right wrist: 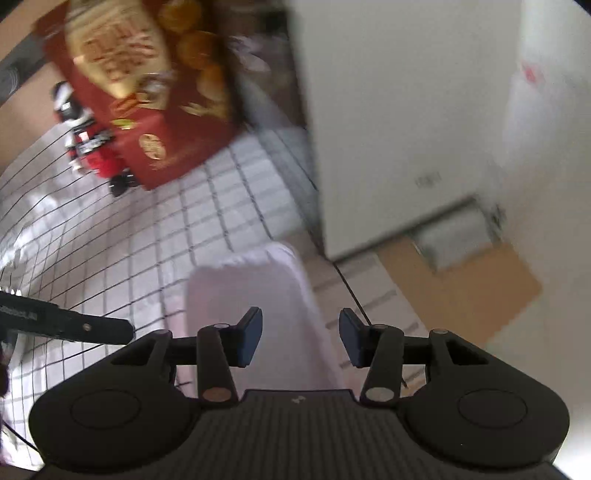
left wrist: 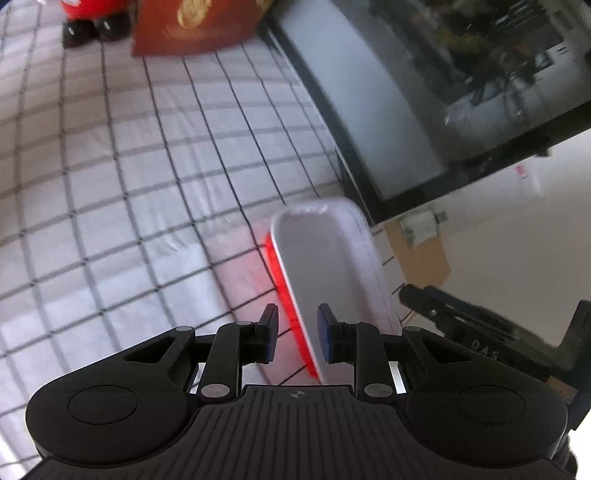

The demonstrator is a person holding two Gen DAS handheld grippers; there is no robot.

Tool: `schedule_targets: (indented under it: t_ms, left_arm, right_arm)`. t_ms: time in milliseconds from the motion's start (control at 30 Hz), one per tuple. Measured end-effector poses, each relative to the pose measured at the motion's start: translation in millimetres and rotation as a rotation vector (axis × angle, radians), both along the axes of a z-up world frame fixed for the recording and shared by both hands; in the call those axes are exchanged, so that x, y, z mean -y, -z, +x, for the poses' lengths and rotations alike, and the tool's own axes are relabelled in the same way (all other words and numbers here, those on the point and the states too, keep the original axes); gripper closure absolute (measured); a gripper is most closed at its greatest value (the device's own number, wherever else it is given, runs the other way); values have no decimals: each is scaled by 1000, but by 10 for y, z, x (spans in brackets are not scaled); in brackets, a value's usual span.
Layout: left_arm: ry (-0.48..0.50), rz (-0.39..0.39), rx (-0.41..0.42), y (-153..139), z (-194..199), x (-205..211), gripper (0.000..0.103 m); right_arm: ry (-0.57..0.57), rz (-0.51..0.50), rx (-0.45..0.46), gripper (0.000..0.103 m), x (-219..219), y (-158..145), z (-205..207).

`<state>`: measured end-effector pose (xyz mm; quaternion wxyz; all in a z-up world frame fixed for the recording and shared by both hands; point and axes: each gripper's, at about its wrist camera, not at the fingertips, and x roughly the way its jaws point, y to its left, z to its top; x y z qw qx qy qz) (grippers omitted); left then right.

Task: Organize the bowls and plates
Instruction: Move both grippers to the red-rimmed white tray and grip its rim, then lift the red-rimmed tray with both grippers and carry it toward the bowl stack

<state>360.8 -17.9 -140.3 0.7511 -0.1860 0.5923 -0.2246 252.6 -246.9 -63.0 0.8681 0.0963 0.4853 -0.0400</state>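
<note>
Red box (left wrist: 195,29) beyond checked cloth (left wrist: 129,166)

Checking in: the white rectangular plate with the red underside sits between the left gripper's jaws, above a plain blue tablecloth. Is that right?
Not quite. The white rectangular plate with the red underside is between the left gripper's jaws, but the tablecloth is white with a dark grid, not plain blue. The left wrist view shows it.
</note>
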Motion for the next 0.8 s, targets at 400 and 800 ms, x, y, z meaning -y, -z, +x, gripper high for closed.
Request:
schedule_targets:
  t_ms: [400,800]
  left_arm:
    - [-46,36,-30,243,37,12,73]
    - [-308,178,48,-114,-603,-1345,73]
  right_arm:
    - [-49,208,-81,66,-154,361,123]
    - [-471,282,-120,65,-1526,278,370]
